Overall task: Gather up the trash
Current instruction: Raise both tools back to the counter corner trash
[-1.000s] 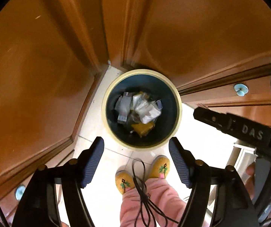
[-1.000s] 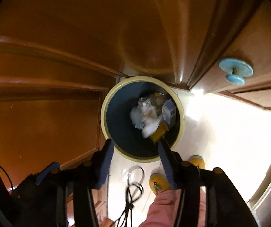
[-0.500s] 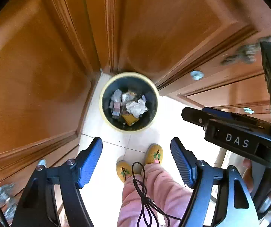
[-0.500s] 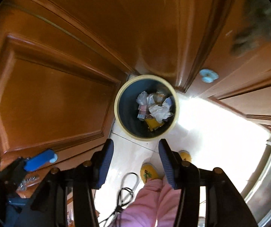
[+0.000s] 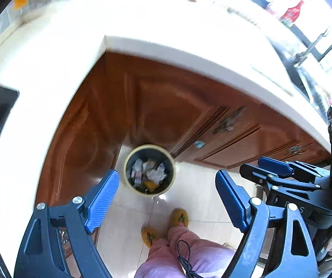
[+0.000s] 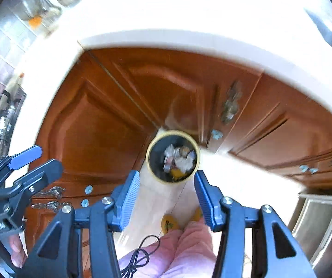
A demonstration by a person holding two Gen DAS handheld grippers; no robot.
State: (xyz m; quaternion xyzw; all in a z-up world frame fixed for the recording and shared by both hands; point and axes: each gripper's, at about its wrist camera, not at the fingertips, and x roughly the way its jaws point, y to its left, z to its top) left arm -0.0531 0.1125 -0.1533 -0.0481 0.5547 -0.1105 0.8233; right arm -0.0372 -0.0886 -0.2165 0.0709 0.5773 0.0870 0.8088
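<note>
Trash bin (image 5: pixel 149 169): dark, cream-rimmed, on the pale floor in the corner of the brown cabinets (image 5: pixel 166 106); centre of frame in both wrist views, much smaller than half a second ago and far smaller than a second ago. Holds crumpled white paper and a yellow scrap (image 5: pixel 151 184), same heap as before, nothing added.

Left gripper (image 5: pixel 167 197): blue pads spread wide, nothing between them; bin framed in the gap at lower centre.

Right gripper (image 6: pixel 167 194): pads likewise parted and empty; also visible at right edge of the left view.

White countertop (image 5: pixel 189 30): newly in view across the upper half, overexposed; absent from both earlier pairs of pictures. Blurred jars and a red packet at upper corners, identity unclear.

Person's pink trousers and yellow slippers (image 5: pixel 180 217): bottom centre, just below the bin.

Change noted: both cameras raised well clear of the bin, up to counter height, frames motion-blurred.

Reading: a drop into the bin appears complete; both tools free, likely heading to the counter for the next piece
</note>
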